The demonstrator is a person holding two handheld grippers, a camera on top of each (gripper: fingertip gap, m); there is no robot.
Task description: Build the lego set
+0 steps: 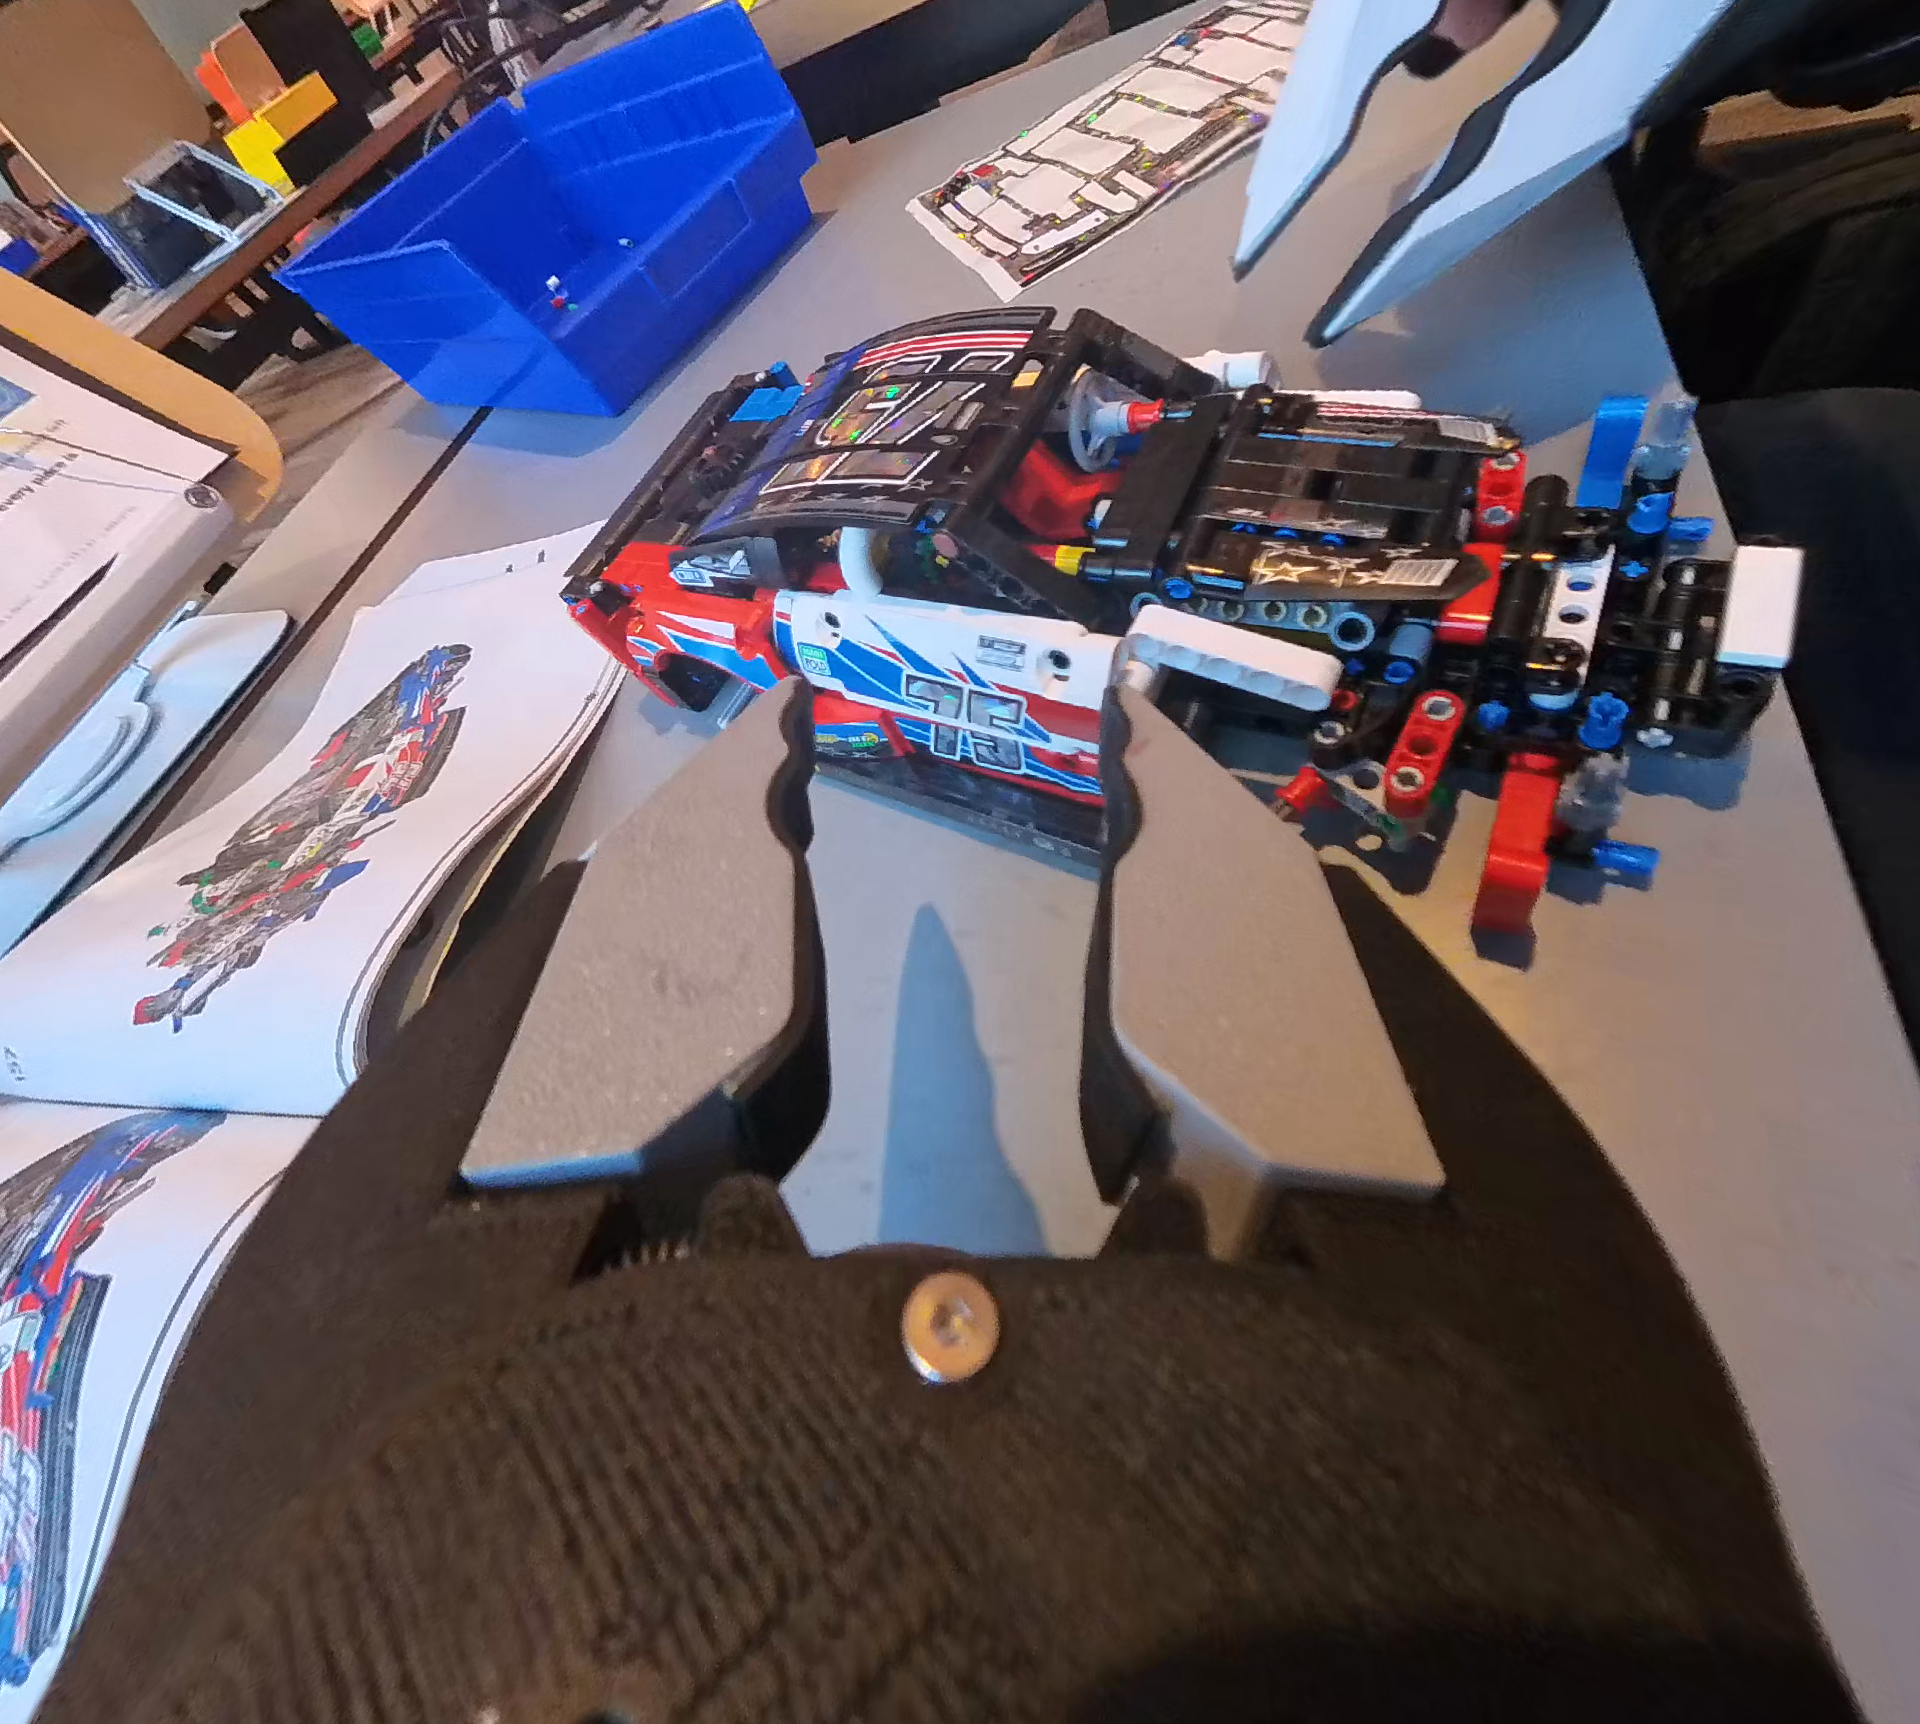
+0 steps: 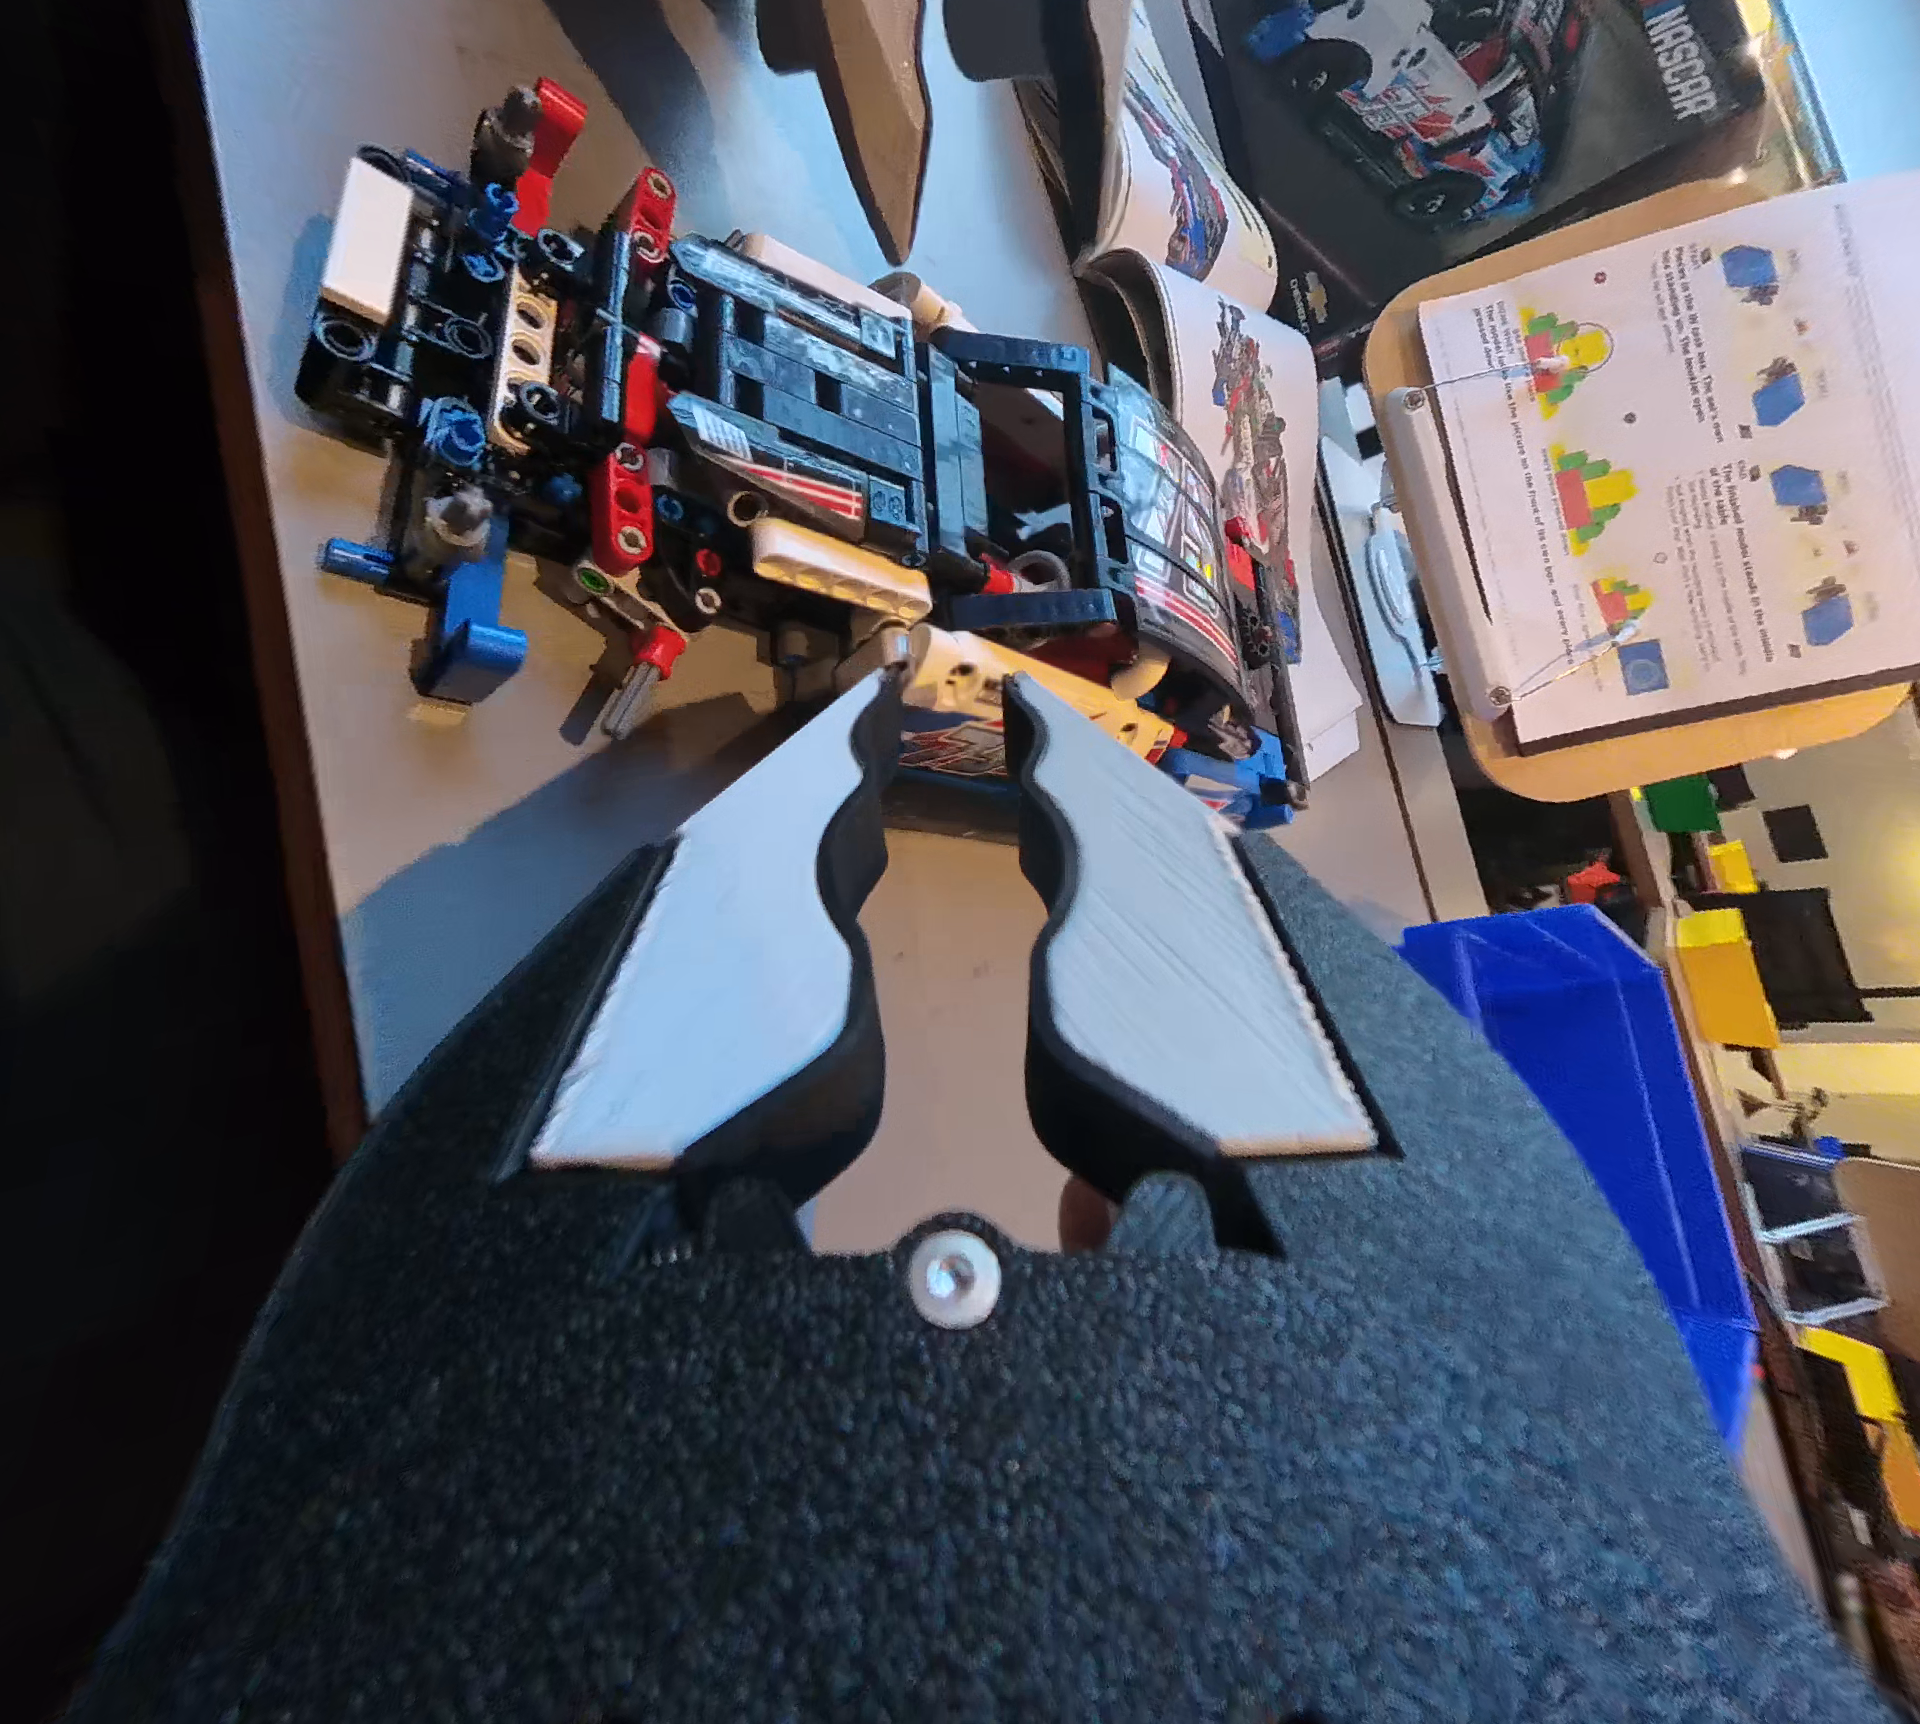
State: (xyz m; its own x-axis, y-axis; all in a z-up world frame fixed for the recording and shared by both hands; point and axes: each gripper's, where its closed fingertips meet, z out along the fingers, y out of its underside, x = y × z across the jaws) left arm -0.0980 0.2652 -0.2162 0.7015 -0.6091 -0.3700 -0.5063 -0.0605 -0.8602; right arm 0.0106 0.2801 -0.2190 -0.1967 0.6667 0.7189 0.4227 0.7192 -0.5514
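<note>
Left wrist view: the half-built lego car [image 1: 1039,573] is sitting on the grey desk [image 1: 1558,1103], bodywork on its rear half, bare black, red and blue frame sticking out at the other end. All places below are taken from the car.

- Left claw [image 1: 951,718] is hovering just beside the car's numbered side panel, fingers spread, gripping nothing. Whether the tips are touching the panel, I cannot tell.
- Right claw [image 2: 951,687] is coming in at the opposite flank, fingers parted by a narrow gap, empty; it is pointing near the white beam [image 2: 842,578] on that side.
- Open instruction booklet [image 1: 312,843] is lying just beside the car's rear end. Blue bin [image 1: 561,220] is standing beyond the car, a few small pieces inside. Sticker sheet [image 1: 1122,136] is lying farther off past the roof.
- Set box [image 2: 1455,12] is lying beyond the booklet, seen from the right wrist view.

Judgement: the step in hand looks like bracing the car from both flanks before working on the exposed frame. To do it well:
- grip solid beams or the chassis edge, not the stickered panels, which could pop off under pressure;
- close the left claw gently first to steady the model, then let the right one work;
- keep the car flat on the desk so that the loose red and blue links at the bare end are not bending.
</note>
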